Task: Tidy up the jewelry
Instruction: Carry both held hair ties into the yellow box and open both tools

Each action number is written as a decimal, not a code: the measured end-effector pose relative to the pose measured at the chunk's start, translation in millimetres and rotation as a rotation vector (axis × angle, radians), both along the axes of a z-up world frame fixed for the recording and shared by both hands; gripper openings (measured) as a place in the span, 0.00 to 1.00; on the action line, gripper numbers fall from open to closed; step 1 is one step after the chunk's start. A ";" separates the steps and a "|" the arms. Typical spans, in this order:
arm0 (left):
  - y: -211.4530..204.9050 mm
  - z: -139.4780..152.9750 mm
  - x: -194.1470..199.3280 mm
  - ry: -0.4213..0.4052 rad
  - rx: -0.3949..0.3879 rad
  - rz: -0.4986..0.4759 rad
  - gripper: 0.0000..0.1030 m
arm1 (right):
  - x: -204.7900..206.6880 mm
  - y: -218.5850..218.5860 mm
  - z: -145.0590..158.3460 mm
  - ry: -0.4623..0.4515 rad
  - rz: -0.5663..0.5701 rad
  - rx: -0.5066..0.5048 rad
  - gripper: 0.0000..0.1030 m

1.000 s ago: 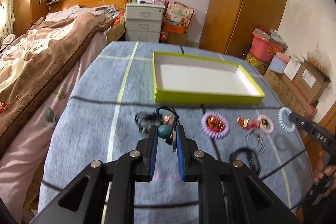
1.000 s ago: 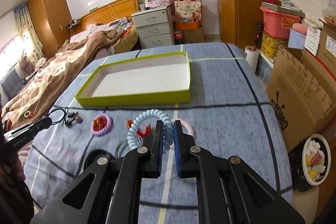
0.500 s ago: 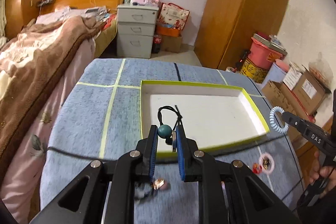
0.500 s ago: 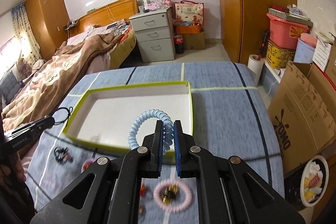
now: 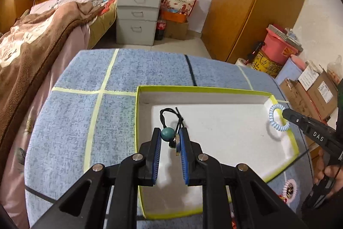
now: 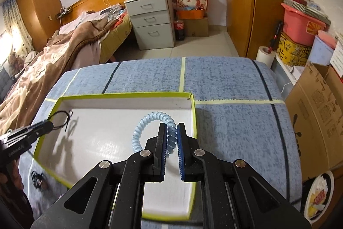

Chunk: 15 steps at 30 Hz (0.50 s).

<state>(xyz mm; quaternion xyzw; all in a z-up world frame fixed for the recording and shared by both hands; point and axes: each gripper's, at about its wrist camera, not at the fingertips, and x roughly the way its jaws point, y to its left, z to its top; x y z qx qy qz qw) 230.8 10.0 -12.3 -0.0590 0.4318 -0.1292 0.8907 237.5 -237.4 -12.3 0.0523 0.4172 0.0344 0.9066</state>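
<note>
My left gripper [image 5: 170, 136] sits low in the middle of its frame, over the near left part of the white tray [image 5: 225, 94] with the lime-green rim, and it is closed on a black cord necklace [image 5: 169, 119] whose teal bead [image 5: 167, 134] shows between the blue pads; the cord loops up and forward over the tray floor, with a small metal piece hanging just beside the right pad. At the right edge of that same view my right gripper [image 5: 285, 114] comes in from the side, and the pale blue coiled hair tie [image 5: 277, 117] hangs from its tip over the tray's far right corner. From the right wrist view, the right gripper [image 6: 171, 132] is clamped on that hair tie [image 6: 154, 121], which arcs up and to the left above the tray [image 6: 120, 96] near its right wall (the coil looks squeezed flat between the pads). The left gripper [image 6: 46, 125] pokes in from the left of that frame with the black cord [image 6: 62, 116] dangling over the tray's far left corner, throwing a shadow on the white floor. The tray rests on a table [image 5: 85, 113] covered in blue cloth with pale and dark stripes. A pink hair tie [image 5: 289, 189] lies on the cloth at the lower right of the left view, beyond the tray's rim, and a dark tangle of jewelry [image 6: 38, 179] lies on the cloth at the lower left of the right view.
</note>
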 end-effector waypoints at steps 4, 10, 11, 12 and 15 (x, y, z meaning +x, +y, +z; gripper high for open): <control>-2.5 -4.0 5.7 0.015 -0.006 -0.008 0.17 | 7.3 0.0 -6.0 0.018 -0.001 -0.007 0.09; -4.3 -9.9 11.6 0.039 0.006 0.001 0.17 | 14.9 2.0 -11.5 0.043 0.007 -0.036 0.09; -4.1 -11.6 11.5 0.046 0.007 0.004 0.17 | 15.4 3.0 -12.3 0.046 0.007 -0.041 0.09; -5.0 -11.5 12.5 0.044 0.010 0.004 0.17 | 16.3 3.3 -12.3 0.046 0.008 -0.041 0.09; -7.0 -11.9 13.3 0.042 0.027 0.002 0.18 | 19.6 5.6 -14.0 0.053 0.009 -0.055 0.09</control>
